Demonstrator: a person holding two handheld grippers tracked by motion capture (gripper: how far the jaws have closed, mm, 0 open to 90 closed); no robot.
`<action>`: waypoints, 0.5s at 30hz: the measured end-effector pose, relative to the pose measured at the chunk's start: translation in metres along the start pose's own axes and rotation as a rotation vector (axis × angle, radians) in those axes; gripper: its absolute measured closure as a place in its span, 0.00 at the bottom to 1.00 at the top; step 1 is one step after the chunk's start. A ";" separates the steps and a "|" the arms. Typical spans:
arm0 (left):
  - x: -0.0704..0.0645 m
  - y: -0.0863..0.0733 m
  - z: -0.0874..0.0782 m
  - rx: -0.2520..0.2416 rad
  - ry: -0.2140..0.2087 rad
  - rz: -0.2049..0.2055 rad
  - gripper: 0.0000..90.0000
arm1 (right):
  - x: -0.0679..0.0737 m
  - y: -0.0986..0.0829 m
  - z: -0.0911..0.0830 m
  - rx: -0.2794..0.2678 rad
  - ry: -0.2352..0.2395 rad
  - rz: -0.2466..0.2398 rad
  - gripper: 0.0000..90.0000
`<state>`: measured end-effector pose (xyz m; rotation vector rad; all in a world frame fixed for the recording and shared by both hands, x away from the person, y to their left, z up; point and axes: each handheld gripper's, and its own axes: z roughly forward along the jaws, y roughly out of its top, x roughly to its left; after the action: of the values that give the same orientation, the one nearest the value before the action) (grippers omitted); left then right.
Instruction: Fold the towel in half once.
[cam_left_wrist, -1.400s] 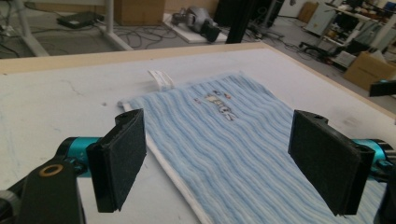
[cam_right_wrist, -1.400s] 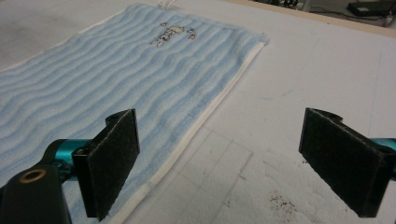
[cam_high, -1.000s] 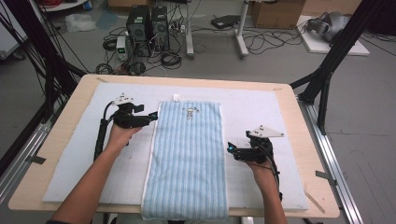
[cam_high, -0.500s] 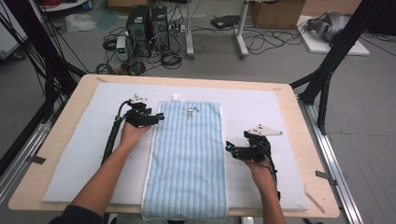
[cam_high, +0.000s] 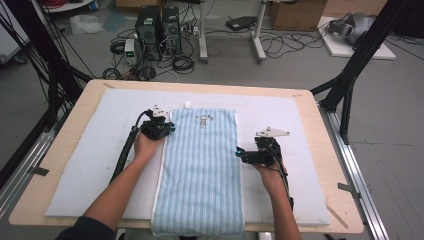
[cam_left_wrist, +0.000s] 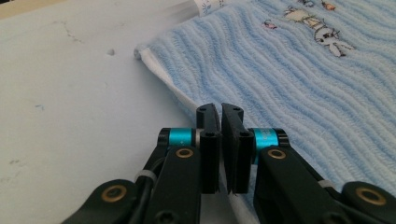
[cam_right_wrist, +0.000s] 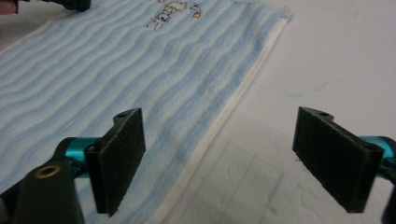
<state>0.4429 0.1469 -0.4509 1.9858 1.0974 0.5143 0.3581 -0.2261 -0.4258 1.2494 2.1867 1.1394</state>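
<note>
Lying flat on the pale blue mat (cam_high: 90, 165), the blue striped towel (cam_high: 200, 175) serves as landmark; its long axis runs away from the person, near end draped to the table's front edge, far end short of the mat's far border

Nearest the person: two forearms enter from the bottom of the high view, one on each side of the towel

Right gripper (cam_high: 241, 153) sits at the towel's right edge, about midway along its length, hand behind it on the mat. Right gripper view: jaws spread wide, nothing between them, straddling the towel's cream hem (cam_right_wrist: 219, 126); left pad (cam_right_wrist: 122, 158) over the striped pile, right pad (cam_right_wrist: 336, 156) over bare mat beside the towel. Whether the pads touch the cloth, cannot tell

Left gripper (cam_high: 169, 129) is farther along, at the towel's left edge near its far left corner. Left gripper view: jaws drawn nearly together with only a thin slit, the white hem (cam_left_wrist: 173, 88) running in between them at the tips; appears pinched on the towel's edge. Far left corner (cam_left_wrist: 140, 52) of the towel lies just beyond the jaws, flat on the mat

Farther up the towel: small embroidered animal motif (cam_high: 203, 120) near the far end, centred; a white tag (cam_high: 188, 105) pokes out past the far hem

Beyond the towel: wooden table (cam_high: 320, 115) rim around the mat, then floor with computer towers (cam_high: 159, 25) and tangled cables (cam_high: 180, 62)
</note>
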 end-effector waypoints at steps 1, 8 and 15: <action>0.003 0.000 -0.001 0.003 -0.016 -0.028 0.95 | -0.001 0.004 0.006 0.014 -0.011 0.003 0.19; 0.015 -0.002 0.000 -0.007 -0.072 -0.187 0.96 | -0.021 0.038 0.058 0.120 -0.062 0.045 0.16; 0.020 -0.003 -0.002 0.004 -0.091 -0.229 0.96 | -0.024 0.057 0.087 0.145 -0.112 0.076 0.57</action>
<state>0.4512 0.1651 -0.4524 1.8386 1.2492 0.2986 0.4582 -0.1898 -0.4340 1.4318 2.1878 0.9284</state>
